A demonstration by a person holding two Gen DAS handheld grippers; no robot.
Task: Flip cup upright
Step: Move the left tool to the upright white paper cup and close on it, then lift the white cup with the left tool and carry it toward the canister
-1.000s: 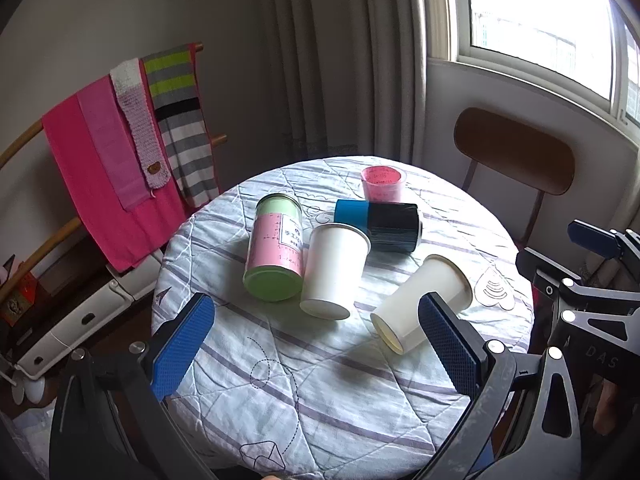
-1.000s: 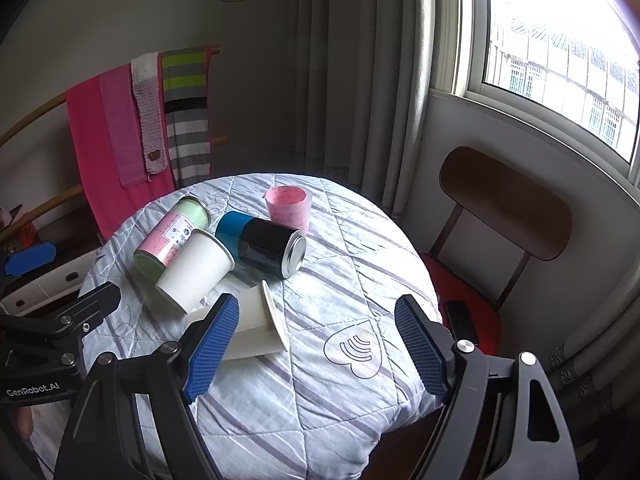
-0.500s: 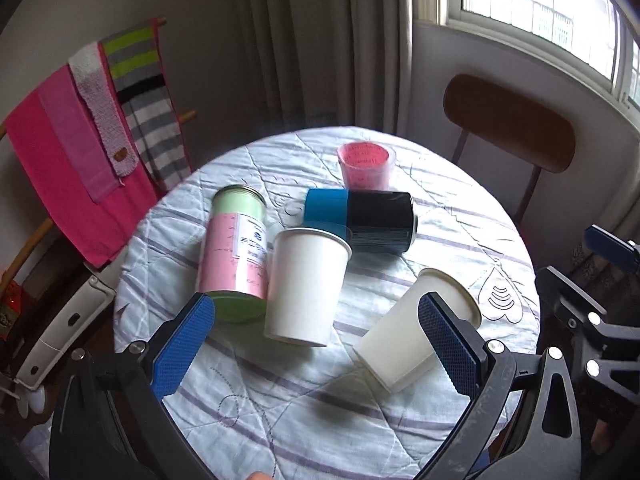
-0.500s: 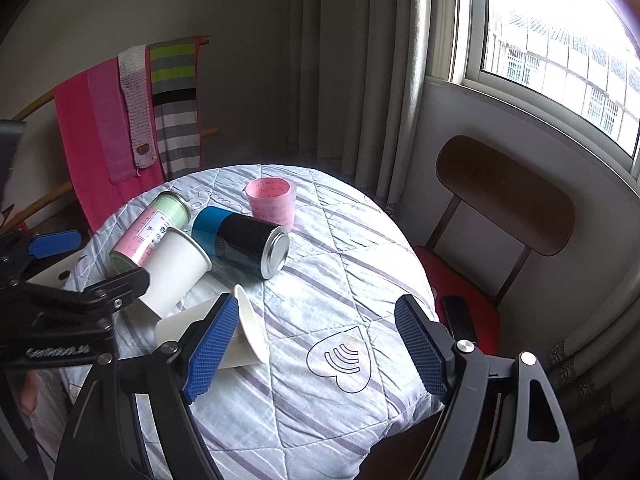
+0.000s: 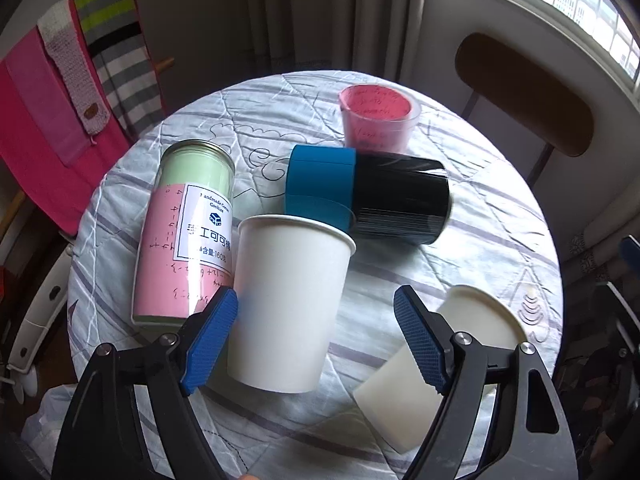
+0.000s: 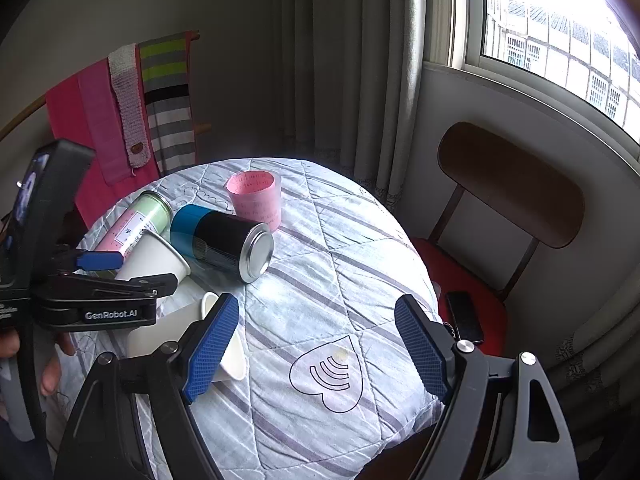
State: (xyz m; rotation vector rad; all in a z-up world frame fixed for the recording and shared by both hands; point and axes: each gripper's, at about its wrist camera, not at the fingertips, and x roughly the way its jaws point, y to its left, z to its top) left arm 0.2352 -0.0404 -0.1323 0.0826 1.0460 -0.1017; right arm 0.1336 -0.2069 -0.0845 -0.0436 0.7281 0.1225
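A plain white paper cup (image 5: 286,304) lies on its side near the middle of the round table (image 5: 472,248), its rolled rim pointing toward 12 o'clock and its closed base toward 6 o'clock. It sits between the spread blue pads of the left gripper (image 5: 316,340), whose jaws are wide apart and grip nothing; whether the left pad touches the cup wall cannot be told, since that edge is blurred. From the right wrist view most of this cup is hidden behind the left gripper's black frame.

A second white cup (image 5: 436,364) lies tipped over at 4 o'clock from the first, partly covered by the left gripper's right finger; in the right wrist view its mouth faces the right gripper (image 6: 318,348), which hangs with its jaws wide apart over the quilted cloth, holding nothing.

At 9 o'clock from the task cup, just beside it, lies a pink-and-green labelled jar (image 5: 188,228). At 1 o'clock, touching the cup's rim, lies a blue-and-black tin (image 5: 366,192) with a silver end. Beyond it at 12 o'clock stands an upright pink cup (image 5: 378,120). A wooden-backed chair (image 6: 508,184) stands past the table edge at 2 o'clock, a phone (image 6: 464,316) on its red seat.
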